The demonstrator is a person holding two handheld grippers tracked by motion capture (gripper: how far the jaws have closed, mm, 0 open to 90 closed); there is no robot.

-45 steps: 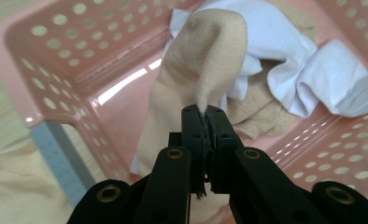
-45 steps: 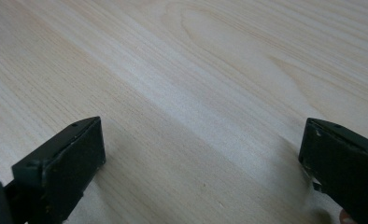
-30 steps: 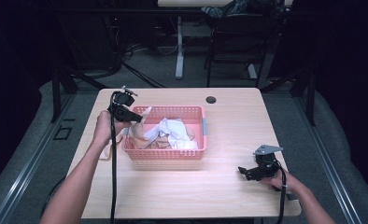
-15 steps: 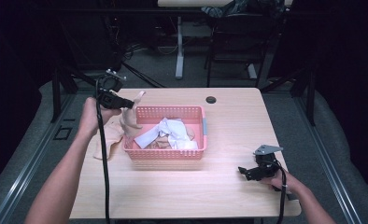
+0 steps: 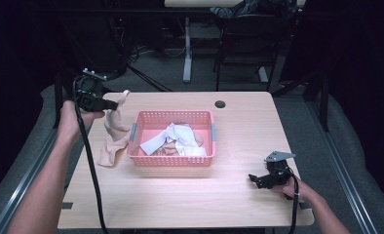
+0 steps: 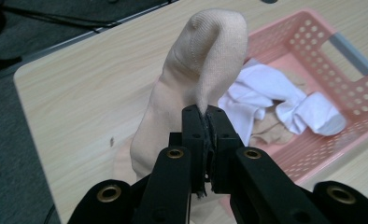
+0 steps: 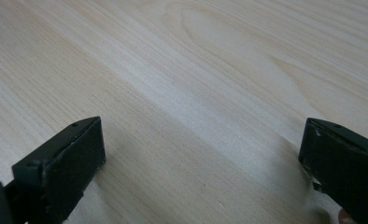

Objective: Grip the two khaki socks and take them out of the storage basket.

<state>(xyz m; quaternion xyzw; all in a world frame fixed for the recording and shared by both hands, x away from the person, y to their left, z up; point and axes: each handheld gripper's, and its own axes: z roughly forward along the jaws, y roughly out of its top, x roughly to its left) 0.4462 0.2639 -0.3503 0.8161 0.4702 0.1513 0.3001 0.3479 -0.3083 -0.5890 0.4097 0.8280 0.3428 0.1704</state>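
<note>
Beige sock (image 5: 113,130) pinched at a fold by left gripper (image 5: 116,104), jaws pressed tight on the fabric, clear in left gripper view (image 6: 205,65). Held high over far-left part of wooden table (image 5: 239,200), just left of pink basket (image 5: 172,161); lower end draped down onto tabletop by basket's left wall. White socks (image 5: 179,139) and another beige one left in a heap inside basket. Right gripper (image 5: 257,179) parked low at near-right of table, well apart from basket, jaws spread wide over bare wood in right gripper view (image 7: 201,154), holding nothing. Step in hand, by the look of it: pulling socks out of basket one at a time, this one mid-carry. Next move probably calls for lowering onto free tabletop left of basket, releasing pinch, then back in for a match; risk of trailing end snagging on basket rim. Versus half a second earlier: left gripper higher and farther left, sock fully outside basket and hanging longer; a second earlier, gripper right at basket's far-left corner. Right gripper unmoved across all three.
</note>
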